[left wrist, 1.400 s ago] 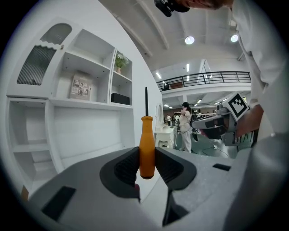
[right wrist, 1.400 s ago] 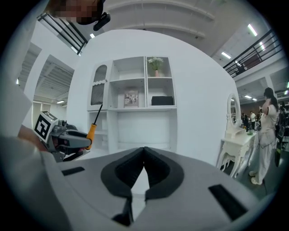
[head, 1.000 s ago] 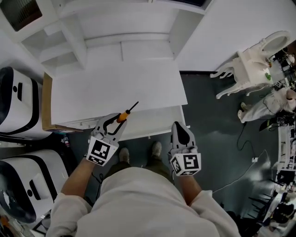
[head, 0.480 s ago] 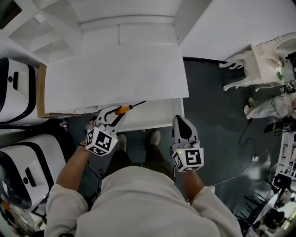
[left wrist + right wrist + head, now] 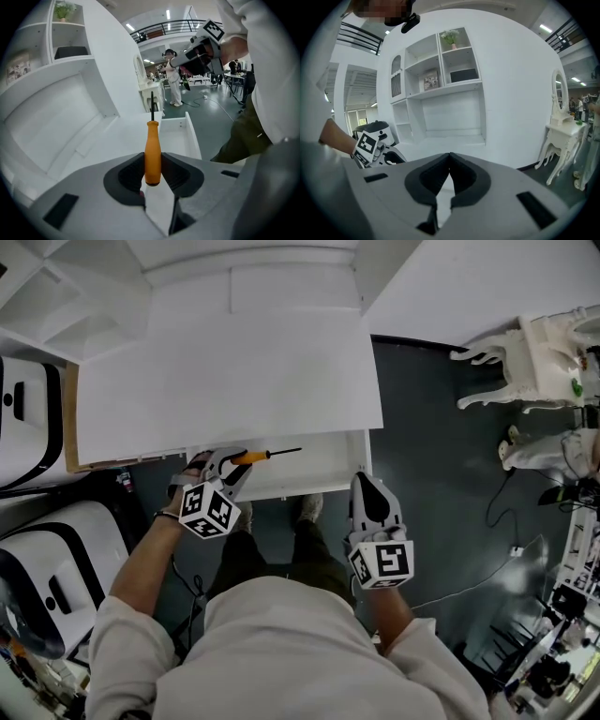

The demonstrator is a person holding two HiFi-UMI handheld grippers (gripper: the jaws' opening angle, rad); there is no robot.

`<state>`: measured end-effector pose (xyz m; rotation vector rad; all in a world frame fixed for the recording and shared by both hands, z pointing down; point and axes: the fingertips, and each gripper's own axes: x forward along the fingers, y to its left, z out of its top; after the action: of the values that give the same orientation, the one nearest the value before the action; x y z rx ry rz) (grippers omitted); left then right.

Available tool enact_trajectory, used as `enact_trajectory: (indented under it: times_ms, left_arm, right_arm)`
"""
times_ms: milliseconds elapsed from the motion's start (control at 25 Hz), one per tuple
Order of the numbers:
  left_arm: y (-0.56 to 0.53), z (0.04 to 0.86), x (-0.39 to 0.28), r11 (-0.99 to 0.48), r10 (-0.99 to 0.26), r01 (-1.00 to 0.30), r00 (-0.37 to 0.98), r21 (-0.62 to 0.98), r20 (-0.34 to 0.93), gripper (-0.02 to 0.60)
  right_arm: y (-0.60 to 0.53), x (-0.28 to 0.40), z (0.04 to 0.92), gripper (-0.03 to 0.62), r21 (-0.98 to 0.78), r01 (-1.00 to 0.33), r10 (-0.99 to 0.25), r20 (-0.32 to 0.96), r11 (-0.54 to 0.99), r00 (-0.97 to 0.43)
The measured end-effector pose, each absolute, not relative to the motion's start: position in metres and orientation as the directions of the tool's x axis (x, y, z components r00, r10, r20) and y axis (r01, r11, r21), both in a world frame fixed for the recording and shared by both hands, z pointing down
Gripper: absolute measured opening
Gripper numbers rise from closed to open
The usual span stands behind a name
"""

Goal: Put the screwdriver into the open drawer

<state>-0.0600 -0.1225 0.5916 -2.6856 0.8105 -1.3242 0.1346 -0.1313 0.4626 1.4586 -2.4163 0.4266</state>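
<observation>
Closest in, the left gripper (image 5: 228,463) has its jaws clamped on the orange handle of the screwdriver (image 5: 152,154), the dark pads pressing it from both sides near the butt end. The black shaft sticks straight out past the jaw tips. From the head view, the screwdriver lies roughly level over the left part of the open drawer (image 5: 309,491), with its tip pointing towards the right gripper's side. I can't tell whether it touches the drawer.

The right gripper (image 5: 367,486) hangs just off the drawer's right front corner. Its jaws are pressed together, tip to tip, with nothing between them.

The drawer is pulled out from under the front edge of the white desk top (image 5: 225,381), and its white floor and side wall show beyond the screwdriver in the left gripper view. To the right of the drawer is open dark floor (image 5: 441,427). Further off stands a white dressing table (image 5: 553,348).
</observation>
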Motion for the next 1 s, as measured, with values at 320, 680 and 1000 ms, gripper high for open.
enact_trajectory:
  times_ms: [320,680,1000]
  left_arm:
    - [-0.119,0.654,-0.052,-0.912,-0.351,-0.363,0.452,-0.190,0.820,0.109]
    - [-0.115,0.707,-0.047,-0.937,-0.260,-0.323,0.404,-0.129,0.877,0.109]
    - [-0.113,0.750,-0.040,-0.954,-0.202,-0.283,0.364,-0.099,0.909,0.109]
  right_arm:
    - [-0.138,0.153,0.479,0.005,-0.112,-0.899,-0.799,0.422,0.423,-0.428]
    - [-0.143,0.168,0.501,0.005,-0.122,-0.905,-0.777,0.475,0.408,-0.414]
    - [-0.148,0.182,0.520,0.005,-0.121,-0.909,-0.760,0.512,0.398,-0.401]
